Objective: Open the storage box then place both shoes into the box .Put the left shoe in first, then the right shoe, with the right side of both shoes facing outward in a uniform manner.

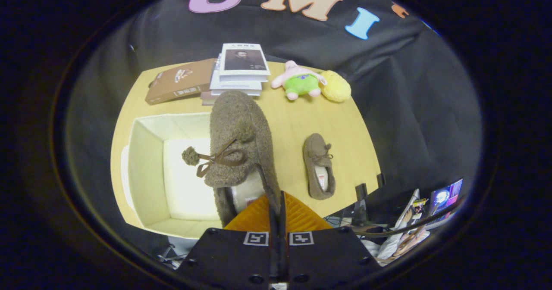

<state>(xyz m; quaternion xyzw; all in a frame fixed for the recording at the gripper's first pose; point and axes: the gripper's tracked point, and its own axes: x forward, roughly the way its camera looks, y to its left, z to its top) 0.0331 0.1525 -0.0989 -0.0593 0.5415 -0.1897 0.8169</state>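
while the gripper has its two fingers squeezed almost together on the side wall of the brown fuzzy shoe, near the heel, that shoe hangs above the table with its toe pointing away and its pom-pom lace dangling over the open storage box. the box sits on the wooden table, lid off, its pale inside bare, so neither shoe is in yet. the second shoe lies flat on the table, to the right of the held one and apart from the box.

the pinch takes only a thin strip of soft fabric, so the shoe could swing or slip free as it is lowered, and it might land on the box's rim or tip onto its sole instead of its side. the loose lace could snag on the near wall. if the wrist turns the wrong way, the wrong side of the shoe would face outward, and the pair would not match.

i cannot tell from here whether the held shoe is the left or the right one. its heel and the exact contact spot are covered by the fingers, the shoe blocks the box's right wall, and the box's near corner is cut off below the gripper body.
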